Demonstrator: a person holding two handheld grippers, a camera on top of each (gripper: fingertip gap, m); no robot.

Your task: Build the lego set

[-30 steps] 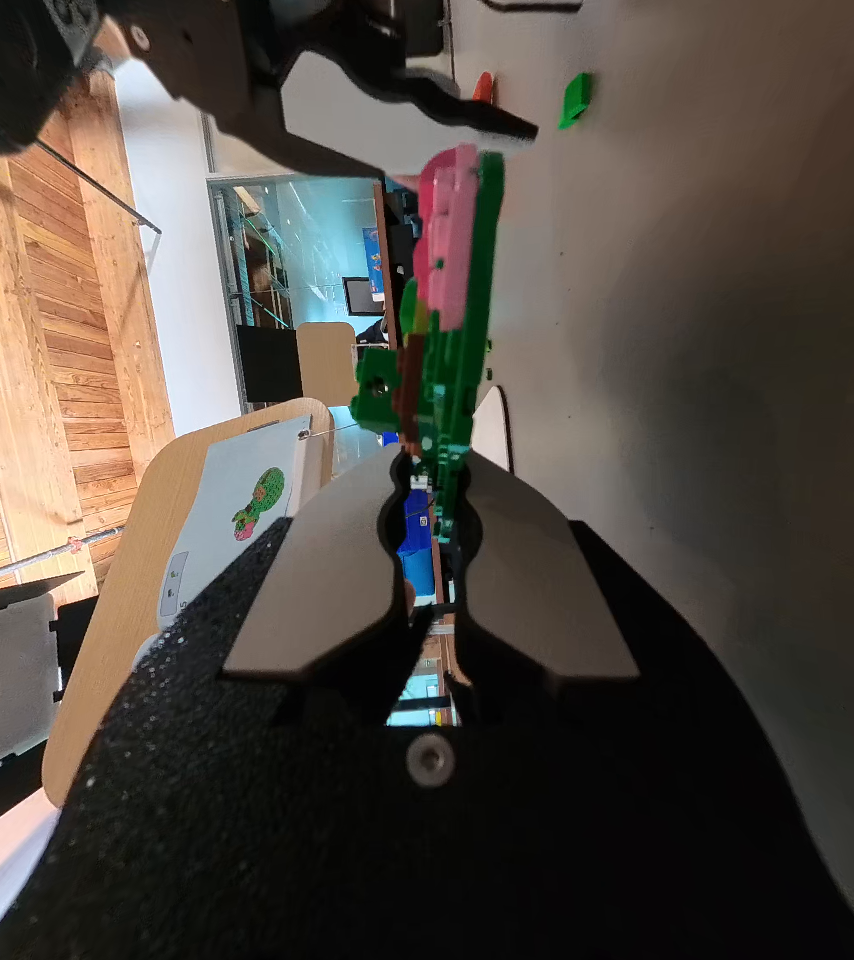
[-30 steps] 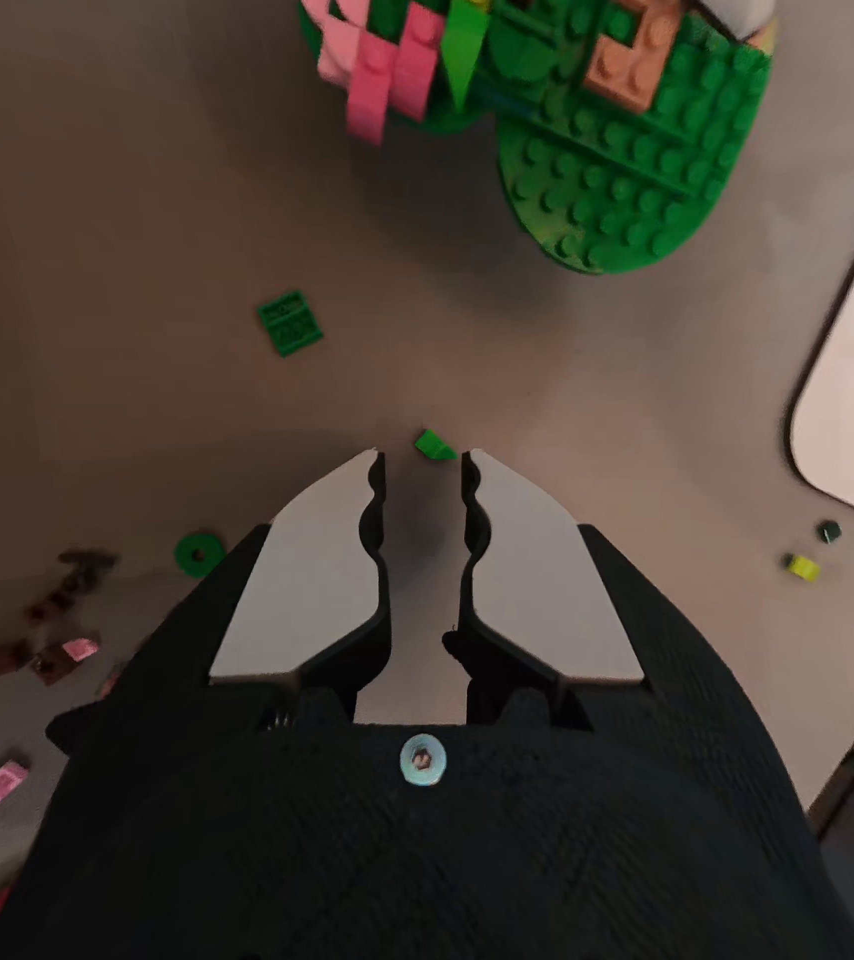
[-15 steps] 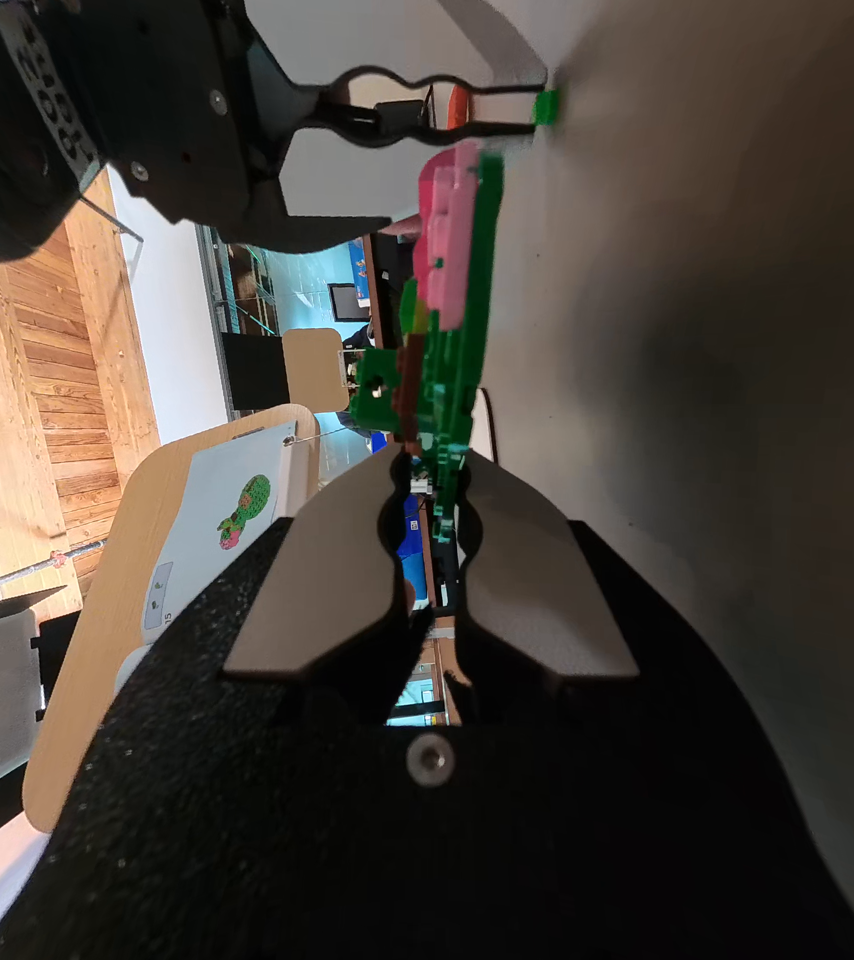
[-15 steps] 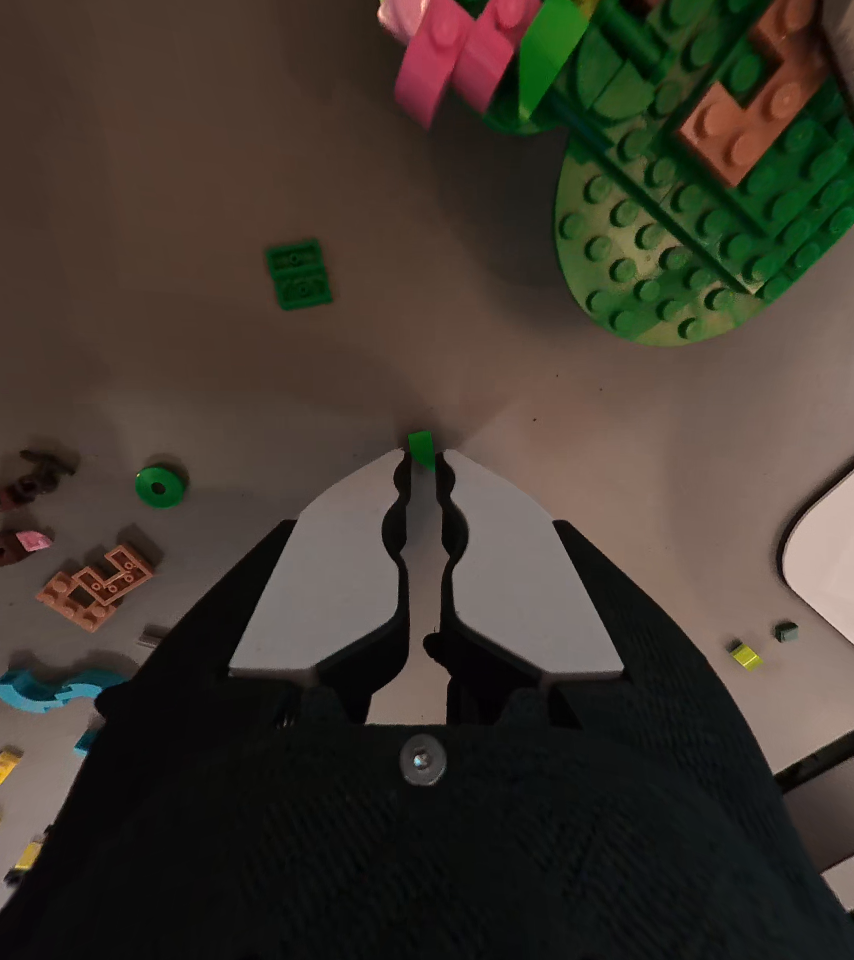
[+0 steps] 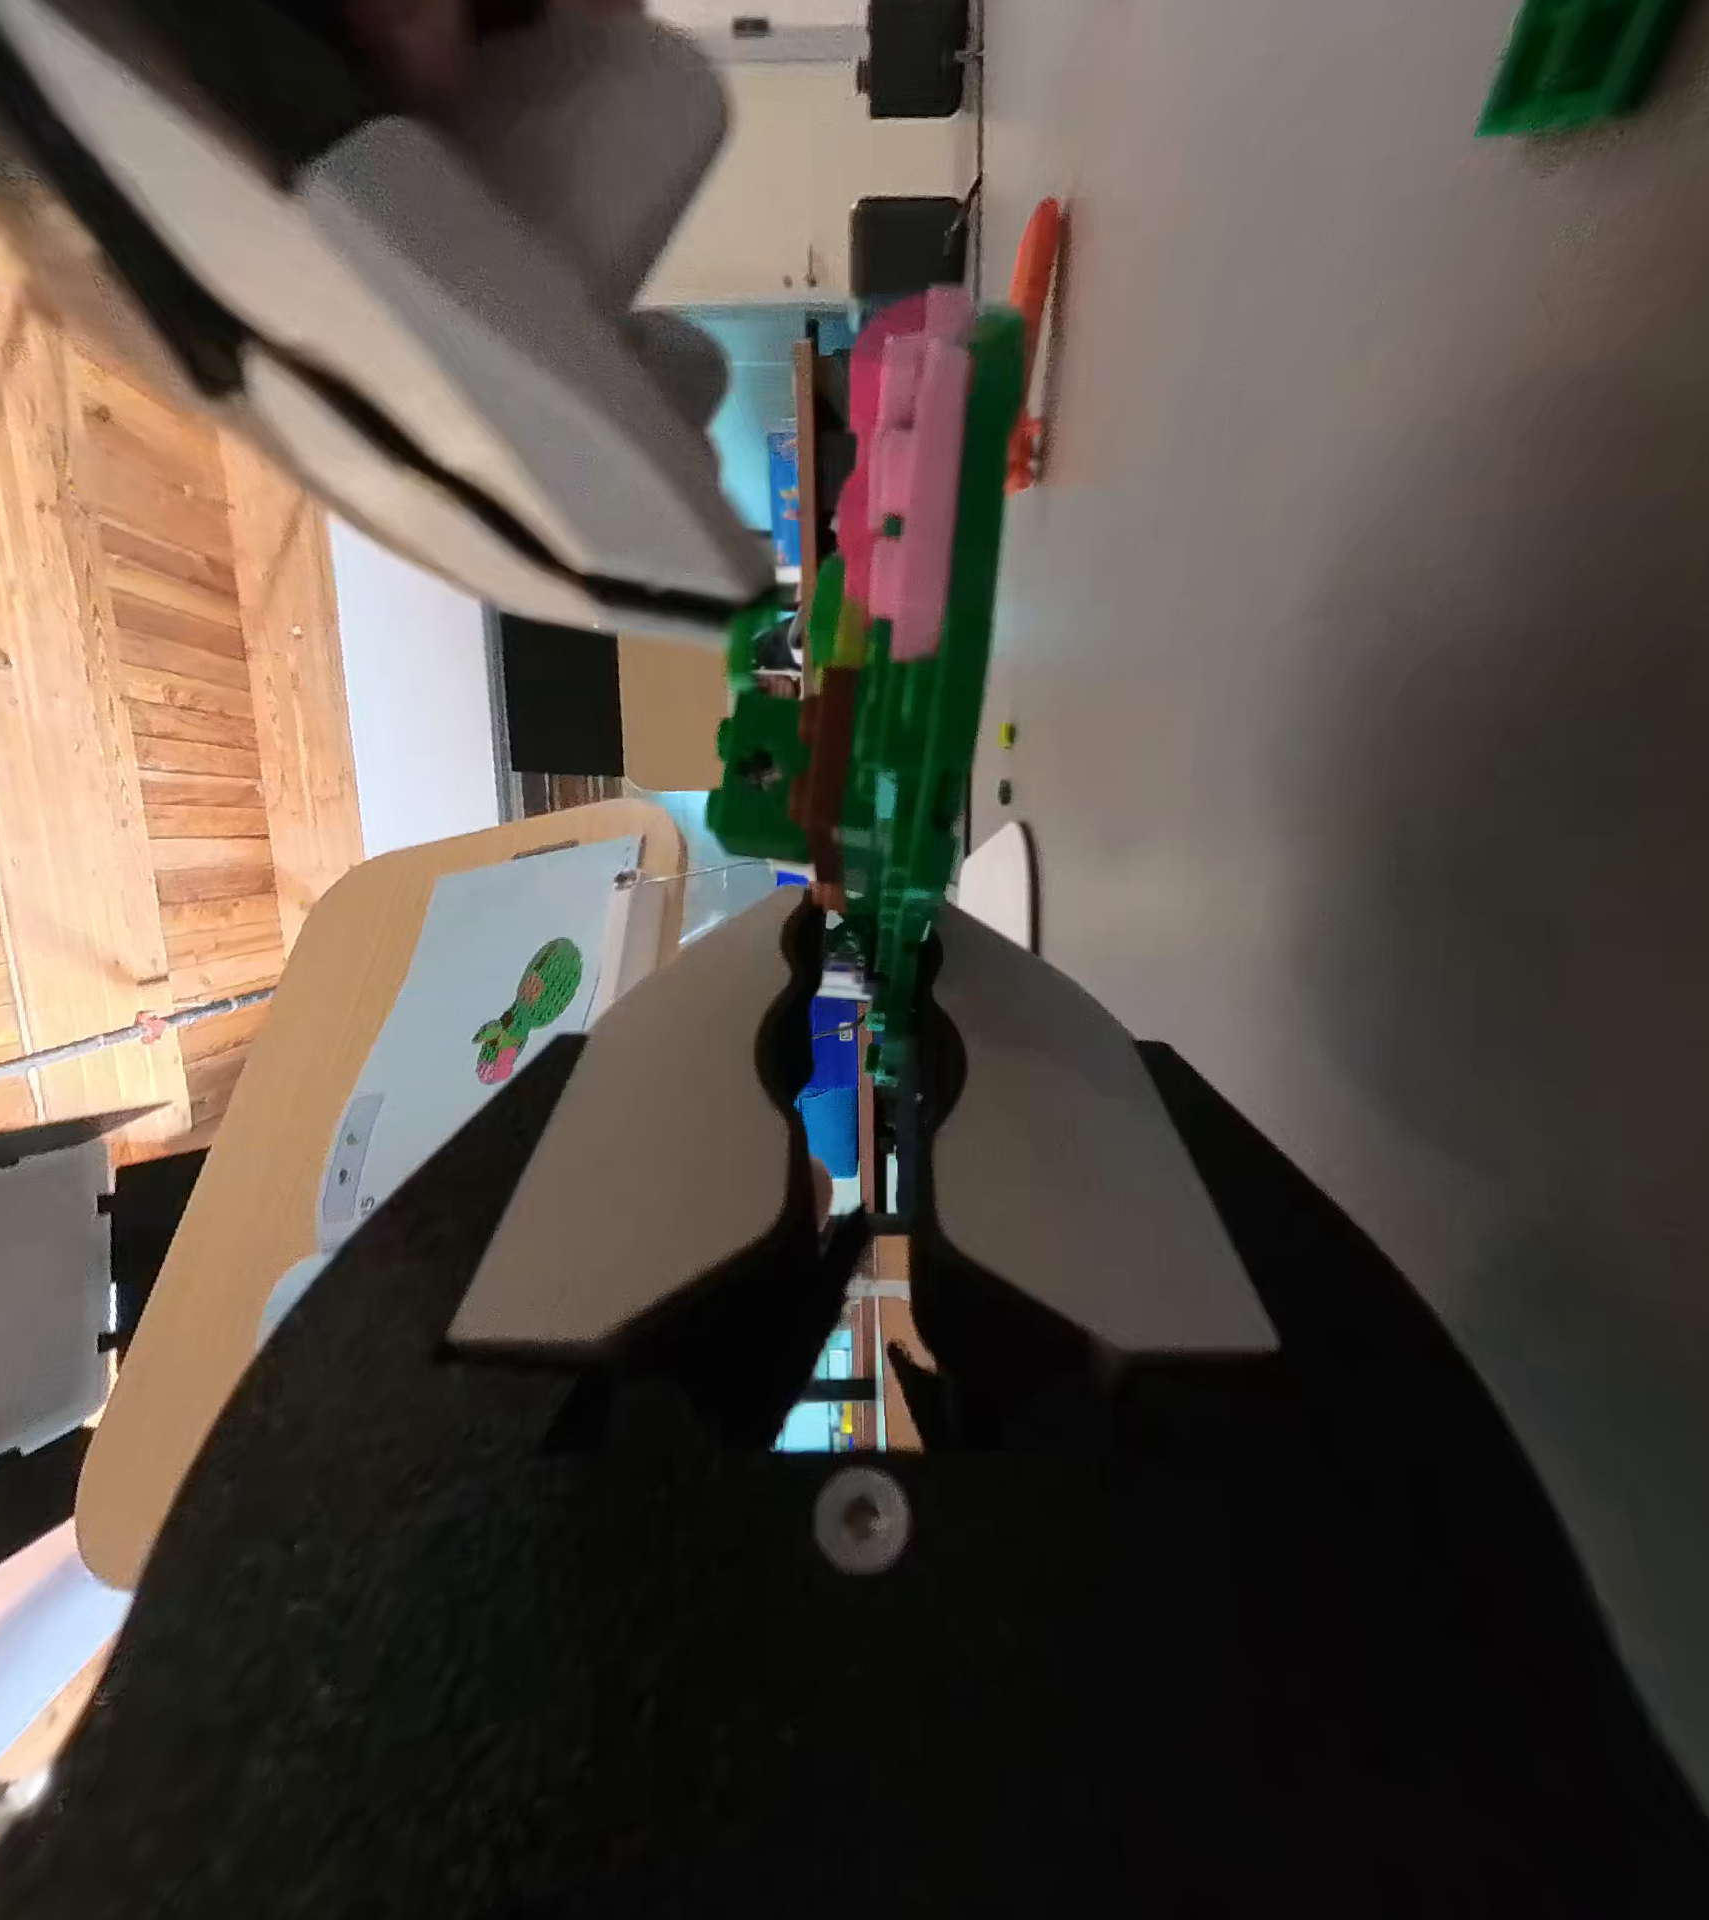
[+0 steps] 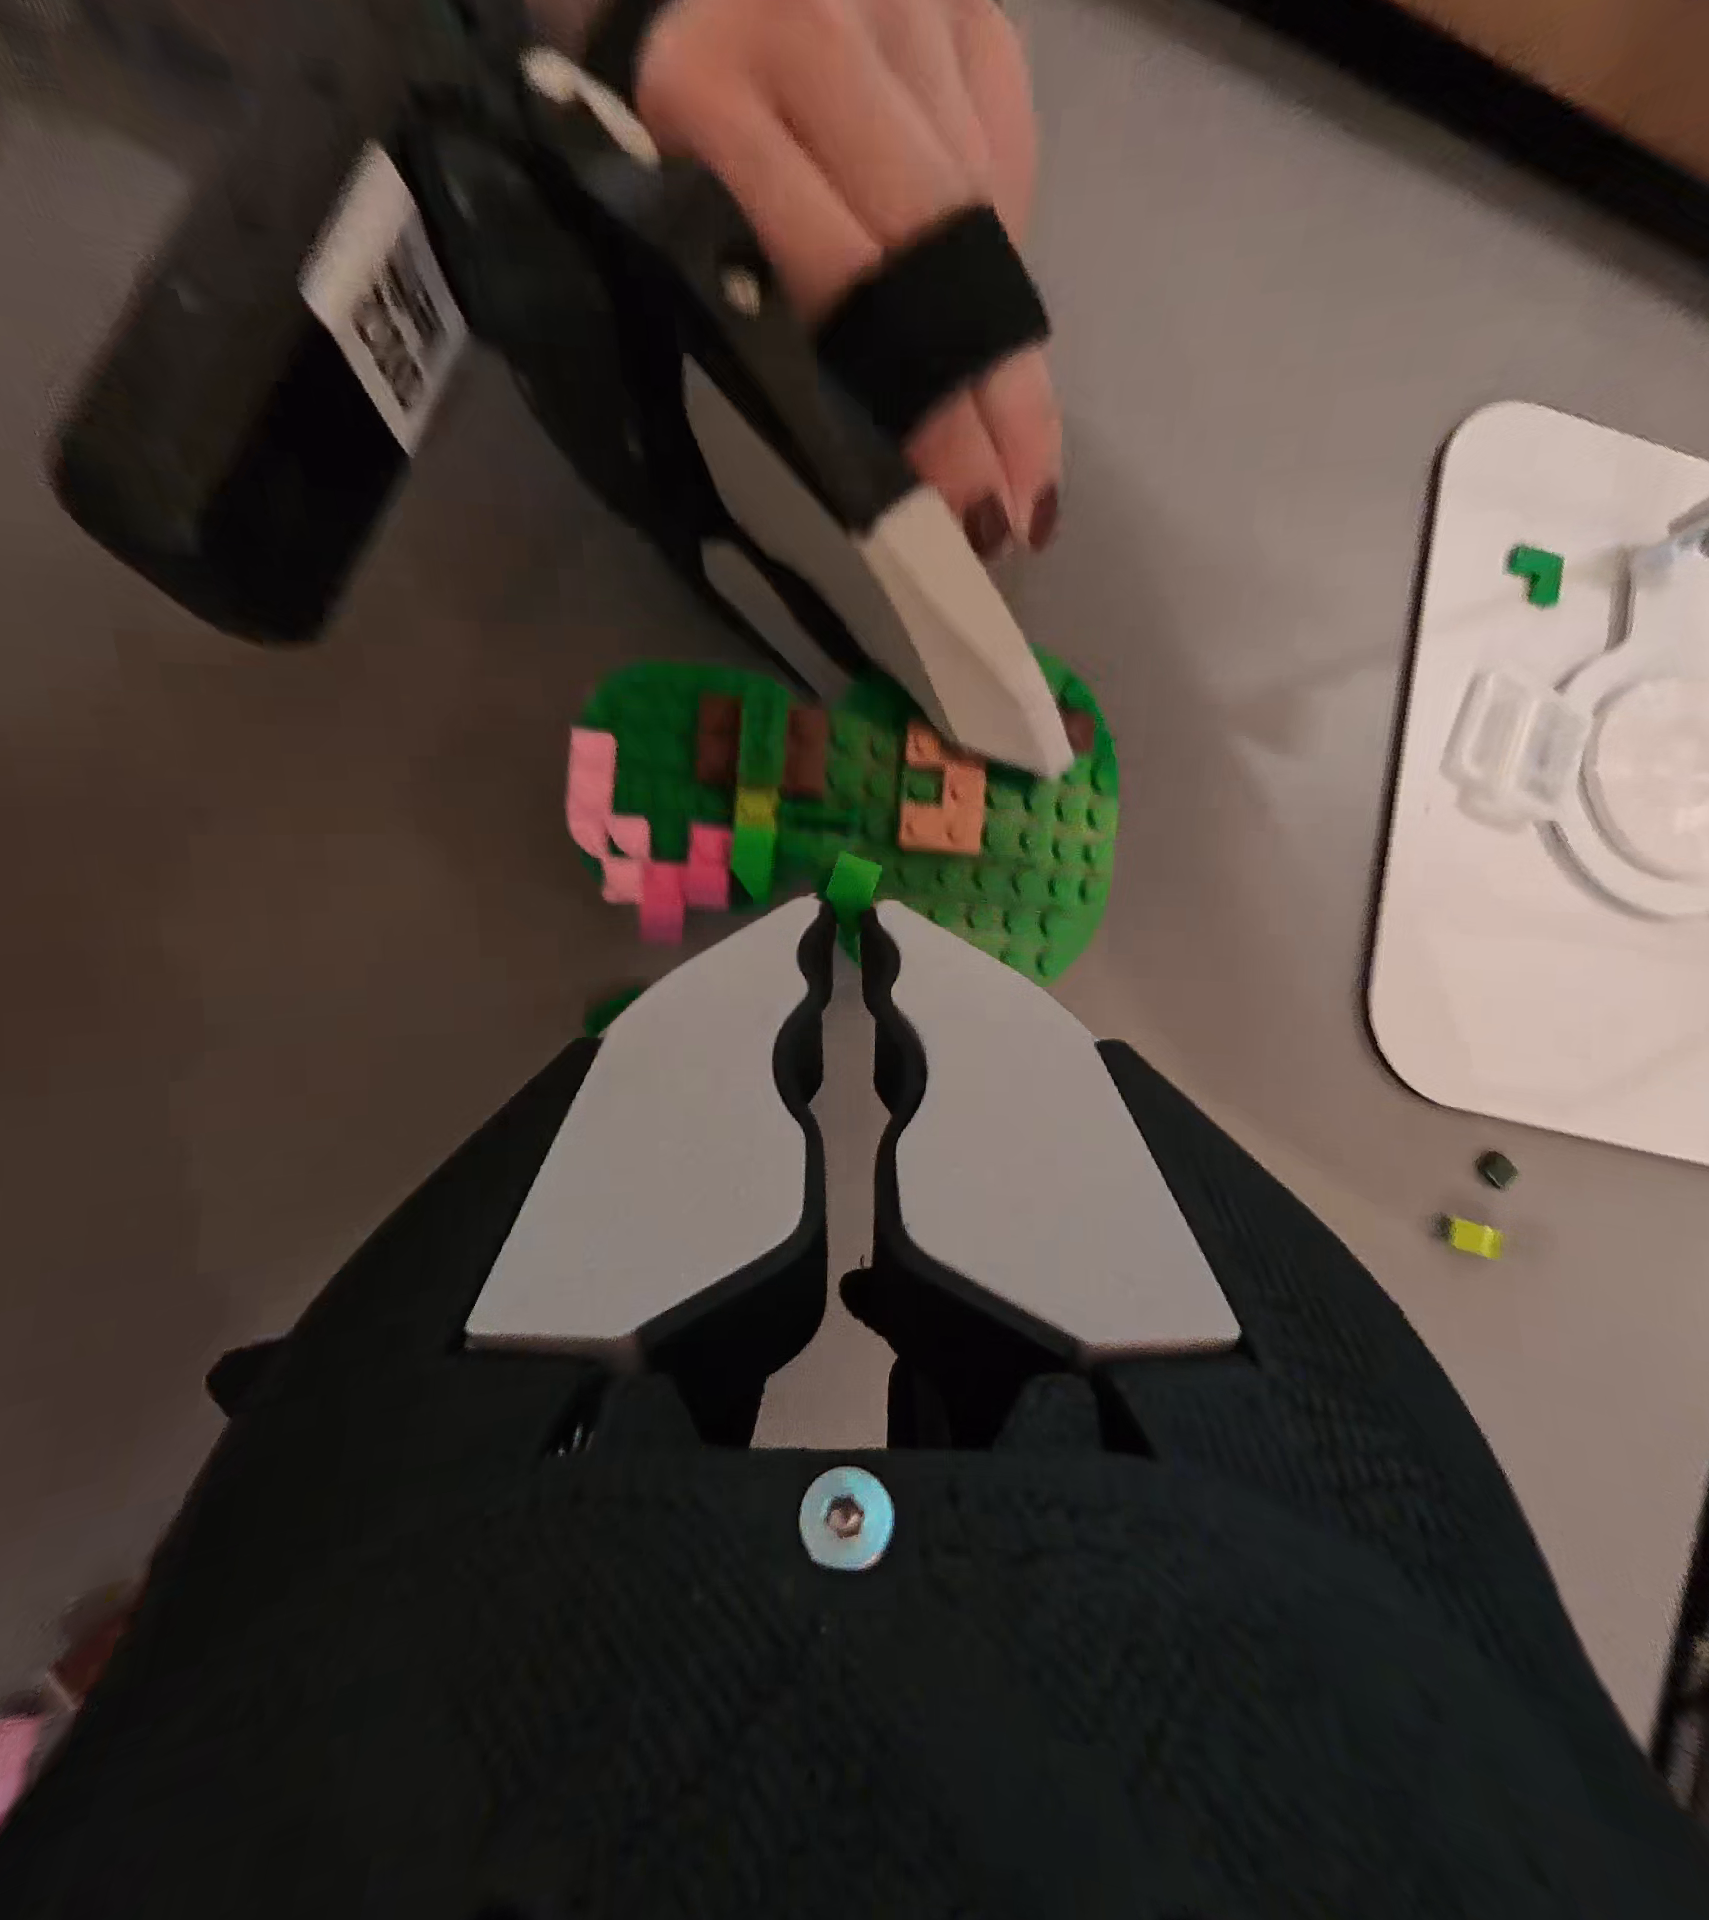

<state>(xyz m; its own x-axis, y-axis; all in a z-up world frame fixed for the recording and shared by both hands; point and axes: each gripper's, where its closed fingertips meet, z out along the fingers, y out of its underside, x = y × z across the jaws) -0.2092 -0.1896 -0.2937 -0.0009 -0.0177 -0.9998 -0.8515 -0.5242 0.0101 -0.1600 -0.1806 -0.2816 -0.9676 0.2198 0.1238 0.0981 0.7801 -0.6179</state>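
The left gripper (image 5: 865, 935) clamps the model's (image 6: 850, 810) far-right edge, steadying it on the table (image 6: 258, 831). The right gripper (image 6: 845, 914) pinches a green piece (image 6: 848, 871) at the near edge, apparently for pressing on

The left gripper (image 6: 1052, 753) blocks the green plate's (image 6: 1037, 883) far edge; near side open.

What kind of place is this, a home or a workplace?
Probably an office or lab. The grey table is set up for building, with a white stand on it. Behind are wood-panelled walls, glass partitions and what looks like a monitor.
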